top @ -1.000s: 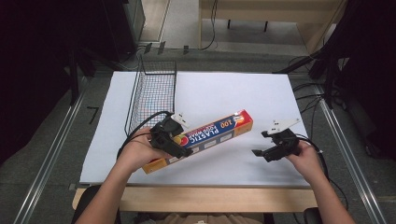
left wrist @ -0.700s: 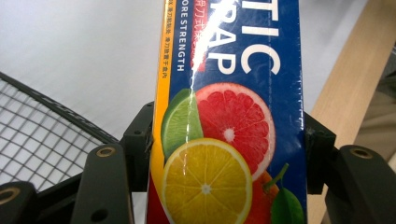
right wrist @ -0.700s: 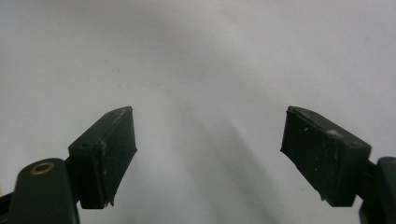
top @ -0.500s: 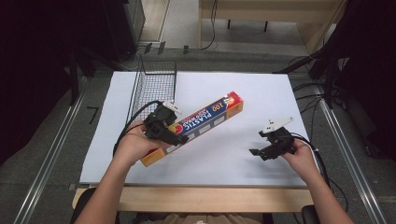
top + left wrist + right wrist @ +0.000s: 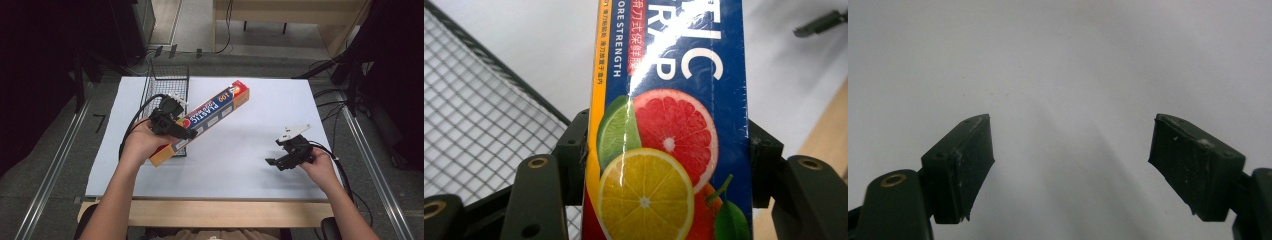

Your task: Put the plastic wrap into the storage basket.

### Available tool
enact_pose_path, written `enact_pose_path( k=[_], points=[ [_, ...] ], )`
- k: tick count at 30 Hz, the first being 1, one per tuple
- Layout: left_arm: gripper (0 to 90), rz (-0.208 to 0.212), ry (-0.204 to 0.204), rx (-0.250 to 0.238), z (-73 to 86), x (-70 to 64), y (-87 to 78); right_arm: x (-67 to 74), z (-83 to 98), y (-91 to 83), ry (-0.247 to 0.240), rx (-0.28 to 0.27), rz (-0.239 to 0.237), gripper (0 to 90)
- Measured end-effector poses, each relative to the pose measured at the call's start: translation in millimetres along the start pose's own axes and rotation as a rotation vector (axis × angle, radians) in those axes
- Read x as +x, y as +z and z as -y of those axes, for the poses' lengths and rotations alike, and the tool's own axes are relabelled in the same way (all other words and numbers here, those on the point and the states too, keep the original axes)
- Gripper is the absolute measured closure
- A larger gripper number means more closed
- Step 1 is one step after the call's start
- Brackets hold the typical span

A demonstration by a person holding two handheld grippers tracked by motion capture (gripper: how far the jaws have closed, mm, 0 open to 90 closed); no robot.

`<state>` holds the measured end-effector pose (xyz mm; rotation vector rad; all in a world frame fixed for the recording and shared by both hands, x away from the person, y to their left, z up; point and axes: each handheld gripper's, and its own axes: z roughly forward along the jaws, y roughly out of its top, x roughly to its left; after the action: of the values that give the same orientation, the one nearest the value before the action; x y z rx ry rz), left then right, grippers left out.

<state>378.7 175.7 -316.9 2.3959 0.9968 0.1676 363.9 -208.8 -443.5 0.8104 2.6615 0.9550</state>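
A long blue and orange plastic wrap box (image 5: 215, 111) with citrus pictures hangs tilted above the table, its near end over the corner of the black wire basket (image 5: 167, 82). My left gripper (image 5: 181, 133) is shut on that near end. In the left gripper view the jaws press on both sides of the box (image 5: 669, 125), and the basket mesh (image 5: 474, 125) lies to the left below. My right gripper (image 5: 276, 164) hovers low over the white table (image 5: 260, 100) at the right, open, with nothing between its jaws (image 5: 1070, 150).
The basket stands at the table's back left. A wooden edge (image 5: 210, 212) runs along the table's near side. Cables (image 5: 135, 125) trail from both grippers. Dark equipment and metal rails flank the table.
My left gripper has carried the box up and to the left, toward the basket, and the box now points more steeply away. The right gripper has barely shifted.
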Motion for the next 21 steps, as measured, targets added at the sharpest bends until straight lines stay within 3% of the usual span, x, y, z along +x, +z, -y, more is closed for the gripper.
enact_pose_path(
  k=[6, 13, 17, 21],
  points=[
    [39.6, -0.046, -0.054, -0.030, -7.8, 13.4, -2.2, 0.5, -0.3, 1.9, -0.006, 0.014, 0.001, 18.1],
    [39.6, -0.078, -0.115, -0.028, -14.6, 31.2, -0.1, 1.3, -0.4, 3.0, -0.013, 0.020, -0.007, 19.1],
    [39.6, -0.133, -0.169, -0.027, -18.1, 42.4, 0.9, 2.3, -0.8, 4.0, -0.013, 0.029, -0.006, 19.1],
    [39.6, -0.156, -0.240, -0.043, -20.2, 55.2, 2.6, 2.8, -1.0, 4.7, -0.019, 0.032, -0.004, 19.1]
  ],
)
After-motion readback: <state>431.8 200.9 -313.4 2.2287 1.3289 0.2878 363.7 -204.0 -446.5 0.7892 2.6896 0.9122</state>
